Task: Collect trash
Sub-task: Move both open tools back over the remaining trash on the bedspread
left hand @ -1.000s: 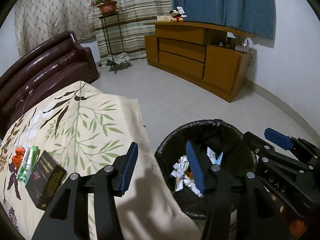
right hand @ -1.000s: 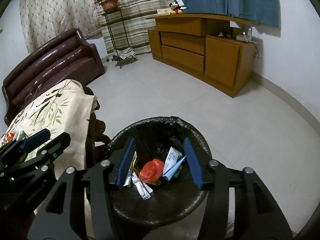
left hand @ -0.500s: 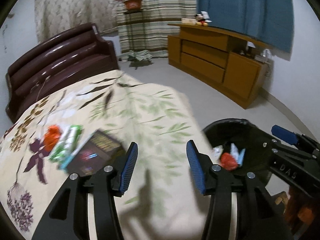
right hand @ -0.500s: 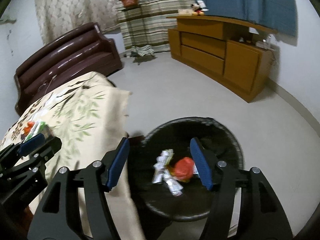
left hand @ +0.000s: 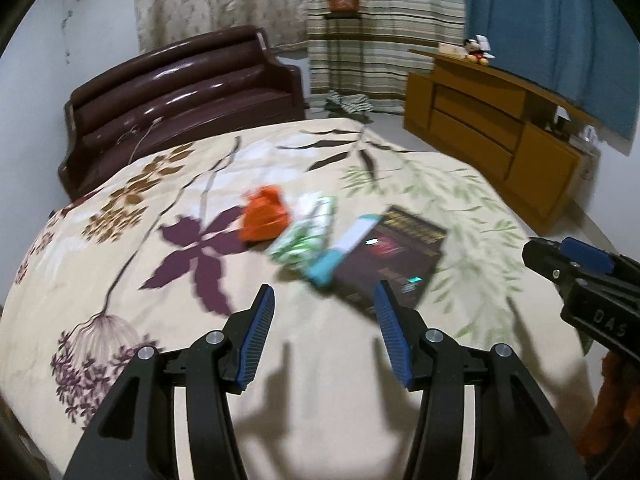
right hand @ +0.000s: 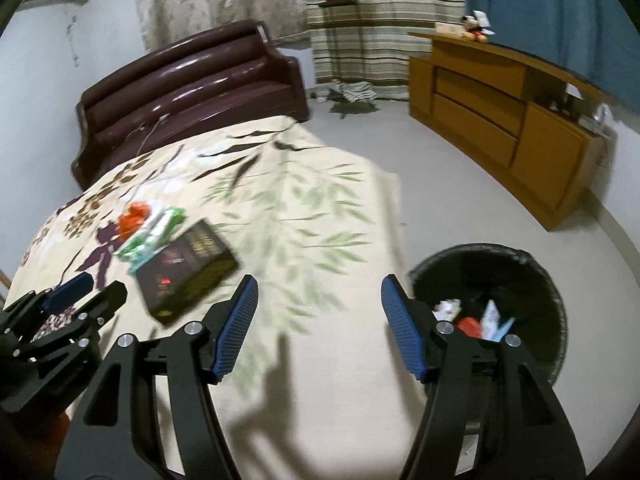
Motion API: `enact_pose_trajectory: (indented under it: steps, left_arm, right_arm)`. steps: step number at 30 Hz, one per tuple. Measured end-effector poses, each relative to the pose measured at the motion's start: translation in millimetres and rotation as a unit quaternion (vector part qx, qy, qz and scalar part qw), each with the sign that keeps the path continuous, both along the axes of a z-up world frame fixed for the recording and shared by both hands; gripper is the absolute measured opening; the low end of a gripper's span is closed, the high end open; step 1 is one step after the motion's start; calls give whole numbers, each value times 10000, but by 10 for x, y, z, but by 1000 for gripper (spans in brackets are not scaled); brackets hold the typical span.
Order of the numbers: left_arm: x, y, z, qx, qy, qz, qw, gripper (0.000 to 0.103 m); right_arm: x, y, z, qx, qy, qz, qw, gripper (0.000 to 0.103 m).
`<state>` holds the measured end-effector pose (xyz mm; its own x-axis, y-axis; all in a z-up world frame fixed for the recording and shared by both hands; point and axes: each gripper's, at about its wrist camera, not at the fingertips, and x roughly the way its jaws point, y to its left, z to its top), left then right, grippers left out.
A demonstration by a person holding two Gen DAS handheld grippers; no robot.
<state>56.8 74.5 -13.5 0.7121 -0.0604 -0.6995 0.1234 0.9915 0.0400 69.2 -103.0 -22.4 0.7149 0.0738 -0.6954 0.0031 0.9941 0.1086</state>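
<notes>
both the left gripper (left hand: 323, 307) and right gripper (right hand: 318, 295) gape empty.

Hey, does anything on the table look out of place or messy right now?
Yes. An orange wrapper, a green-and-white packet, a teal-and-white tube and a dark box lie bunched askew on the tablecloth, outside the bin.

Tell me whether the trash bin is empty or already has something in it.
Not empty. The trash bin beside the table holds crumpled papers, a red wad and a pale blue wrapper at its bottom.
</notes>
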Motion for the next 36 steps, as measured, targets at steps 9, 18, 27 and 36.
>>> enact_pose_trajectory:
  steps: [9, 18, 27, 36]
  left_arm:
    - [-61, 545, -12, -155, 10, 414, 9990, 52]
    - [-71, 905, -42, -270, 30, 671, 9974, 52]
    - [-31, 1118, -97, -438, 89, 757, 9961, 52]
    - [-23, 1080, -124, -470, 130, 660, 9966, 52]
  right_arm:
    - [57, 643, -25, -99, 123, 536, 9984, 63]
    - [235, 1112, -81, -290, 241, 666, 9971, 63]
    - [423, 1279, -168, -651, 279, 305, 9970, 70]
    - [385, 1060, -175, -712, 280, 144, 9970, 72]
